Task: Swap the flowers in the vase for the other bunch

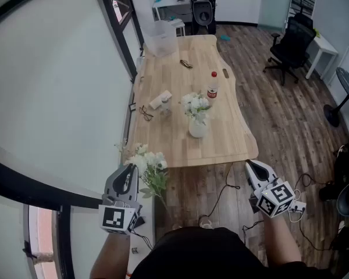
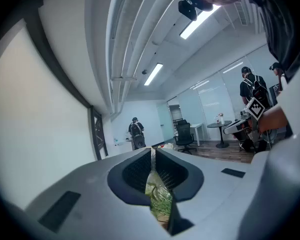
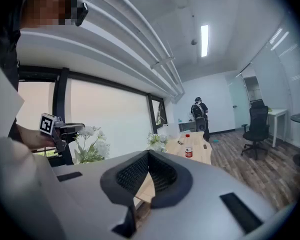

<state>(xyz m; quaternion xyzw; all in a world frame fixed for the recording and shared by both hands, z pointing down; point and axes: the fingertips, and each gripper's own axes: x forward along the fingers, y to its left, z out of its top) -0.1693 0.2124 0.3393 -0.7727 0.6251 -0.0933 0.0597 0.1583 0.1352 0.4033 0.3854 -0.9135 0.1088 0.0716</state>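
A white vase [image 1: 198, 128] holding white flowers [image 1: 195, 104] stands near the front of the wooden table [image 1: 221, 144]. My left gripper [image 1: 130, 169] hovers off the table's front left corner, shut on the green stems [image 2: 158, 196] of a second bunch of white flowers [image 1: 149, 166]. In the right gripper view this held bunch [image 3: 90, 140] shows at the left and the vase's flowers [image 3: 156, 140] further back. My right gripper [image 1: 250, 165] hangs off the table's front right corner, jaws shut together with nothing between them [image 3: 149, 154].
On the table are a red-capped bottle [image 1: 212, 87], a clear plastic bin [image 1: 160, 38], glasses [image 1: 145, 113] and a small white object [image 1: 160, 100]. A window wall runs along the left. A black office chair [image 1: 291, 45], a fan [image 1: 344, 92] and floor cables [image 1: 224, 188] lie right.
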